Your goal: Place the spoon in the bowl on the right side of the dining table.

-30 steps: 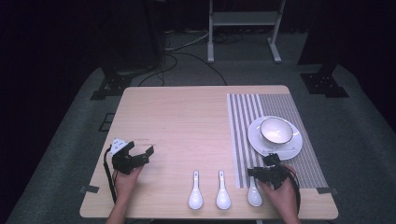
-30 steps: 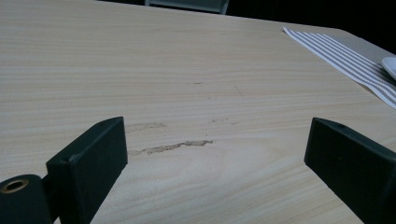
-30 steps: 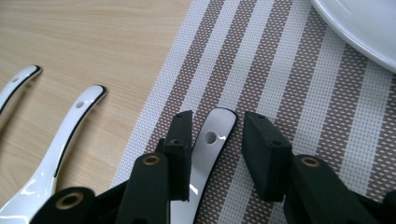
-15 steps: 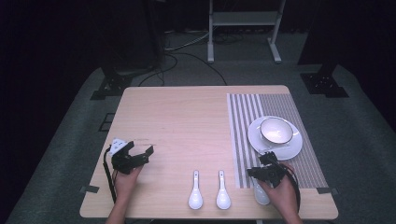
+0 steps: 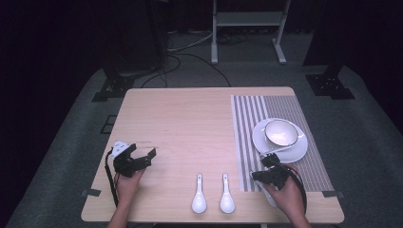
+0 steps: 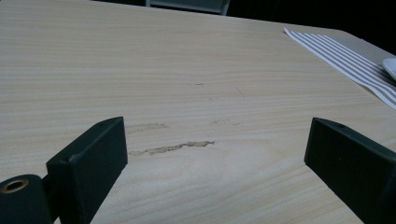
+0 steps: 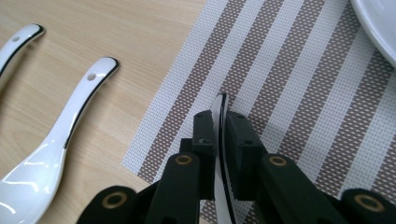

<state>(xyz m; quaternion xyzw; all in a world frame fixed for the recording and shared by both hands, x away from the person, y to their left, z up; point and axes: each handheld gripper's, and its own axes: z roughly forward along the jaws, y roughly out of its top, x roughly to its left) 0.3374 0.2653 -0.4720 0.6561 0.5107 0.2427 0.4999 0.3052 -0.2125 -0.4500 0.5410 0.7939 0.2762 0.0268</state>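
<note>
The right tongs (image 7: 219, 122), jaws just closing, are clamping a white spoon's handle (image 7: 219, 106) over the striped placemat (image 7: 299, 84); the left tongs (image 6: 215, 154) are resting spread wide above the bare worktop (image 6: 140, 70).

Left gripper (image 5: 142, 159) at 7 o'clock, jaws wide apart. Right gripper (image 5: 265, 167) at 5 o'clock, jaws just closed, clamped.

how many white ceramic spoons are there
3. Two glossy white ceramic spoons lie side by side on the bare wooden table, the left spoon and the right spoon. The third spoon is clamped by its handle in the right claw, over the striped placemat.
</note>
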